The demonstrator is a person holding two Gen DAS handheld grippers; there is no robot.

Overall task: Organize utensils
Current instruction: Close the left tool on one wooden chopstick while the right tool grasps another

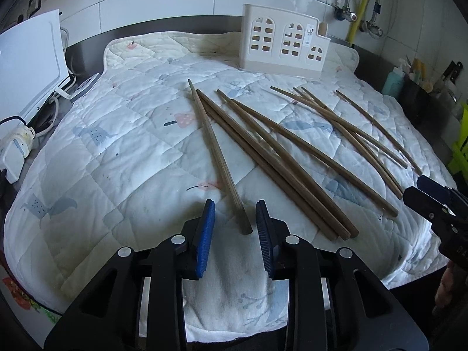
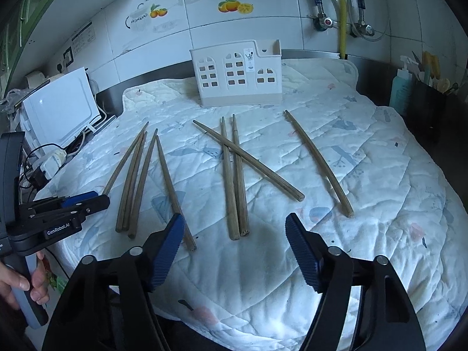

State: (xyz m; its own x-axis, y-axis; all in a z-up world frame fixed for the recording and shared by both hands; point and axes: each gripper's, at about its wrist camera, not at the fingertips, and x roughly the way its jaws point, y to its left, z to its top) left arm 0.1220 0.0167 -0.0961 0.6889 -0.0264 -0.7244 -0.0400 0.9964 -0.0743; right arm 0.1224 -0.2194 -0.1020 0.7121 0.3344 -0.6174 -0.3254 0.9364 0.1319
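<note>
Only the right wrist view shows a hand [image 2: 17, 280] gripping the left claw's [image 1: 235, 219] handle at 8 o'clock. The left claw stands narrowly open around one chopstick's [image 1: 218, 158] near end, its pads not clearly touching it; the right claw [image 2: 235, 232] gapes wide and empty above two chopstick ends. Brown chopsticks lie scattered on the quilt [image 2: 380, 204], with the cream holder [image 2: 237, 74] at 12 o'clock.

On the quilted mat [image 2: 292, 278] lie eight wooden chopsticks [image 2: 231, 181]: four toward its left edge, three crossed in the middle, one toward the right. One white holder [image 2: 237, 76] stands at its far edge.
</note>
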